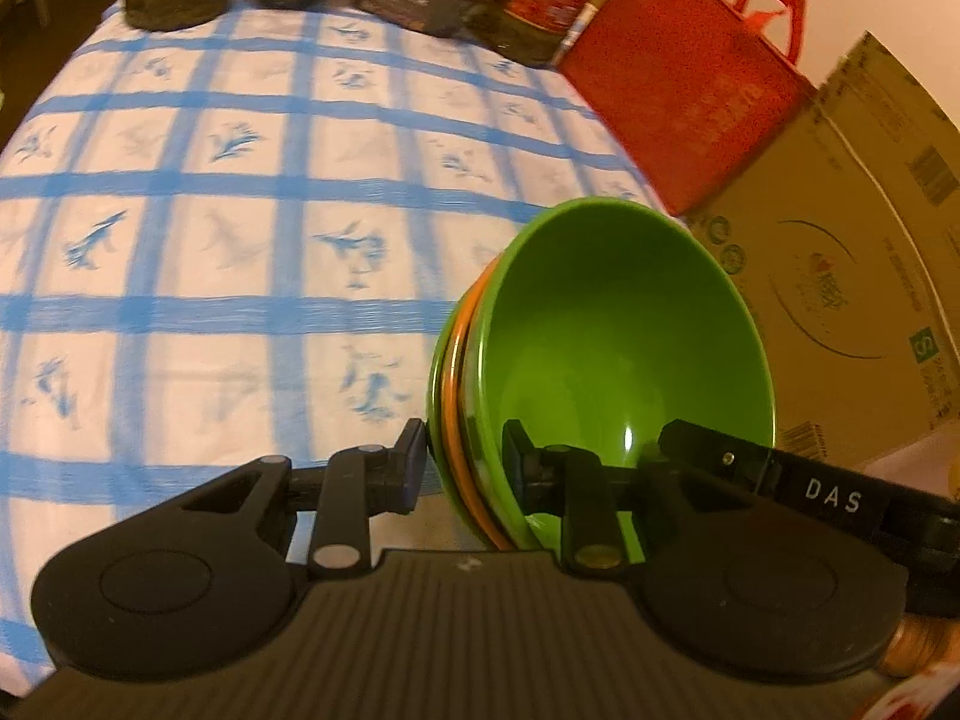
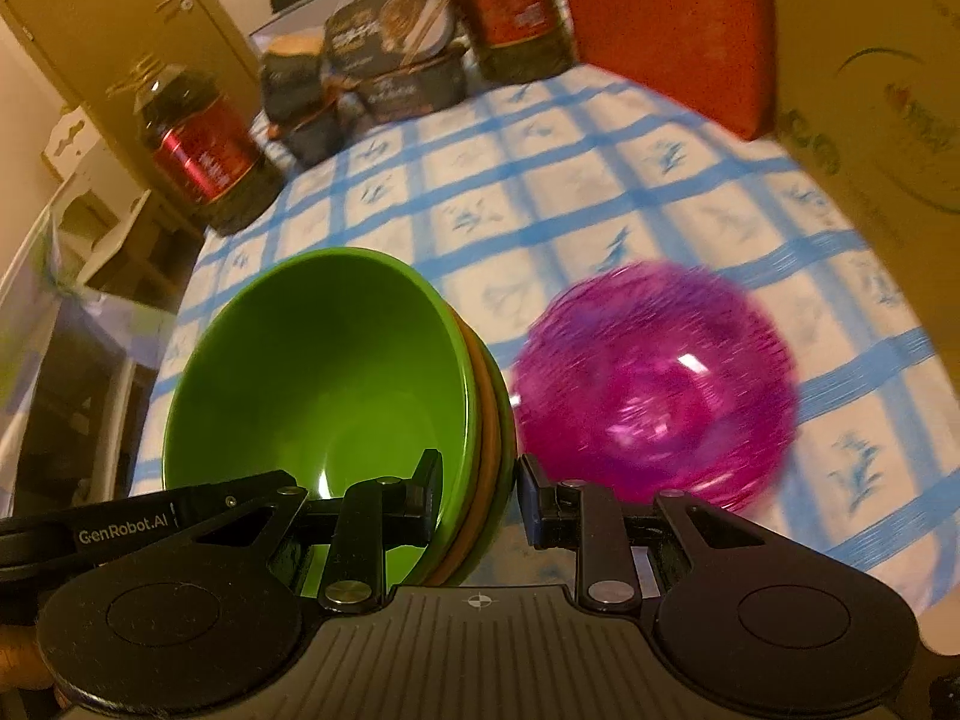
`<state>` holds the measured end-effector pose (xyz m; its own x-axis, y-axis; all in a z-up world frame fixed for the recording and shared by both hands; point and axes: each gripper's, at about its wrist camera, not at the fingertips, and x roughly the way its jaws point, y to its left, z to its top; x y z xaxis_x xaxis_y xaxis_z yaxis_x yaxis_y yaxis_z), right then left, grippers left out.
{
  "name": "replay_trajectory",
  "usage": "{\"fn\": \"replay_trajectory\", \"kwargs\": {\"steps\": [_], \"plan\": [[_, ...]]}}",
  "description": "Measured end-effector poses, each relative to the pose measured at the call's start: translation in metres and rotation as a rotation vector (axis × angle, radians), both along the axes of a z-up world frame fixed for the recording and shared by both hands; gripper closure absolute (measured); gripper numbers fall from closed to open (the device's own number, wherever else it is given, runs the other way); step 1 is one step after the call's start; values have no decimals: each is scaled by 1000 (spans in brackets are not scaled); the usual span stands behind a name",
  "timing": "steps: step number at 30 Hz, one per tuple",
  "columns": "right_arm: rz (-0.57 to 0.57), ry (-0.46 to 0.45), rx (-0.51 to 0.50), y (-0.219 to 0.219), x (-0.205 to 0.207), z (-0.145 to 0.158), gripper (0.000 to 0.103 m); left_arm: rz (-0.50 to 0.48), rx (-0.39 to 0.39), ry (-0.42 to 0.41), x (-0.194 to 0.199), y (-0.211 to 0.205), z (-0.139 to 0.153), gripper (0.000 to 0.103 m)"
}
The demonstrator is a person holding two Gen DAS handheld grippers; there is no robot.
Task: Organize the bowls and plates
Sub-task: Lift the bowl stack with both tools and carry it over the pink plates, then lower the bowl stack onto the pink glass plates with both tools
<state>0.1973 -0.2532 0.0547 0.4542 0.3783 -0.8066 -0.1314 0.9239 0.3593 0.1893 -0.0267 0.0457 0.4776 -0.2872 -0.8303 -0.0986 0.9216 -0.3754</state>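
A stack of nested bowls, green [image 1: 612,336] on top with an orange one [image 1: 462,372] below it, is held between both grippers above the blue-checked tablecloth [image 1: 210,228]. My left gripper [image 1: 465,462] is shut on the stack's left rim. My right gripper [image 2: 477,495] is shut on the right rim of the same stack [image 2: 324,372]. A translucent magenta bowl [image 2: 654,384] sits on the cloth just right of the stack in the right wrist view.
Dark bottles with red labels [image 2: 198,150] and food boxes [image 2: 390,60] line the far table edge. A red bag [image 1: 678,96] and a cardboard box [image 1: 840,264] stand at the right. A cabinet and shelving [image 2: 108,240] lie beyond the left edge.
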Motion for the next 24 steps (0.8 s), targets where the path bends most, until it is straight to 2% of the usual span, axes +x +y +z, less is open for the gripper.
{"fn": "replay_trajectory", "kwargs": {"steps": [10,24], "plan": [[-62,-10,-23,-52,9,12,76,-69,-19,5,25,-53,5,80],[-109,25,-14,-93,25,-2,77,-115,7,42,52,-92,-7,80]]}}
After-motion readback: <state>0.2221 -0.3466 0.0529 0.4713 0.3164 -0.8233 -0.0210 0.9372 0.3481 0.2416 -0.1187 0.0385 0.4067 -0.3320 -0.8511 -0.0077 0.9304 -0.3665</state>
